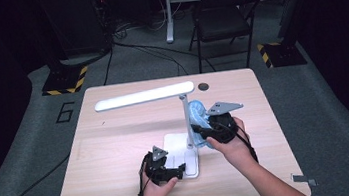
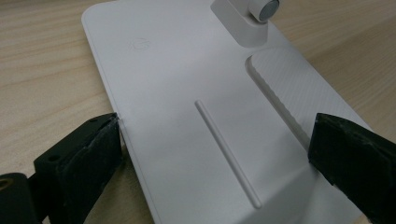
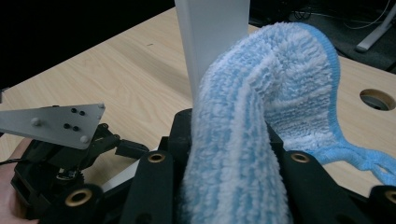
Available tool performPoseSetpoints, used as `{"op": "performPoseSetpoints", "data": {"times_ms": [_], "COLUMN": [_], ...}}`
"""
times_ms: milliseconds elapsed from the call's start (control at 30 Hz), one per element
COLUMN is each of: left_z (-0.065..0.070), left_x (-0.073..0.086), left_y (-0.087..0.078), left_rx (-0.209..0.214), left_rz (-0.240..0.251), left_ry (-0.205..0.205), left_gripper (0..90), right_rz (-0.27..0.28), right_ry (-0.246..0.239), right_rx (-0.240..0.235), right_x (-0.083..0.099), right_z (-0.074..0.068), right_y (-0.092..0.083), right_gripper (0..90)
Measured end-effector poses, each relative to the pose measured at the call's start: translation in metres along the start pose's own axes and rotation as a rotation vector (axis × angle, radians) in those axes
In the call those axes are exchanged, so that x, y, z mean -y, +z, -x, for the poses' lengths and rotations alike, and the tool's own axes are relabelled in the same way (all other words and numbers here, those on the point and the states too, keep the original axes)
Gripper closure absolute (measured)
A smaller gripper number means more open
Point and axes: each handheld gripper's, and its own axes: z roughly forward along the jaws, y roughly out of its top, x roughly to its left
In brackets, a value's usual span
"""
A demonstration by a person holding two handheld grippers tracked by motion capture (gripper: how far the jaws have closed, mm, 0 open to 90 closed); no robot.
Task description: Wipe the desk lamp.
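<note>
Lamp [image 1: 186, 121] is standing on the table [image 1: 118, 145], its base [image 2: 187, 116] sitting between the left gripper's [image 1: 174, 171] fingers and its post [image 3: 212, 42] rising just ahead of the right gripper's [image 1: 206, 137] fingers.

Starting at the left: the left fingers [image 2: 88, 154] are spreading across the base's width, one touching its edge and the other sitting at the far edge, though I cannot tell whether that one is pressing. In my judgement they are steadying the lamp. If that hold is only light, a sideways push on the post could be sliding or turning the base out from between them.

Moving right: the post is thin and is carrying a long head [image 1: 144, 96] reaching well out over the left side. That overhang is making the lamp top-heavy, so hard rubbing high on the post could be tipping it toward the left fingers.

Farther right: the right fingers are pinching a blue cloth [image 3: 243, 140], which is bulging up between them and pressing against the post. The cloth's loose hem [image 3: 359, 156] is trailing beside the fingers; it could be snagging on the post or the base hinge. The bulky fold could also be slipping out of the pinch as the wiping continues.
</note>
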Motion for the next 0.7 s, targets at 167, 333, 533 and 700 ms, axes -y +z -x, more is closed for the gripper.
{"op": "performPoseSetpoints", "data": {"times_ms": [167,333,533,700], "left_z": [0.000,0.000,0.000,0.000], "left_x": [0.000,0.000,0.000,0.000], "left_y": [0.000,0.000,0.000,0.001], "left_rx": [0.002,-0.002,-0.002,-0.003], "left_rz": [0.003,0.002,0.004,0.006], "left_ry": [-0.003,-0.002,-0.002,-0.006], "left_gripper": [2.8,2.8,2.8,2.8], "right_rz": [0.010,0.020,0.028,0.034], "right_ry": [-0.009,-0.010,-0.028,-0.042], "right_rx": [-0.009,-0.012,-0.013,-0.011], "right_x": [-0.009,-0.016,-0.027,-0.037], "right_z": [-0.001,-0.002,-0.004,-0.006], "right_y": [-0.005,-0.011,-0.018,-0.022], "right_gripper": [67.0,67.0,67.0,67.0]}}
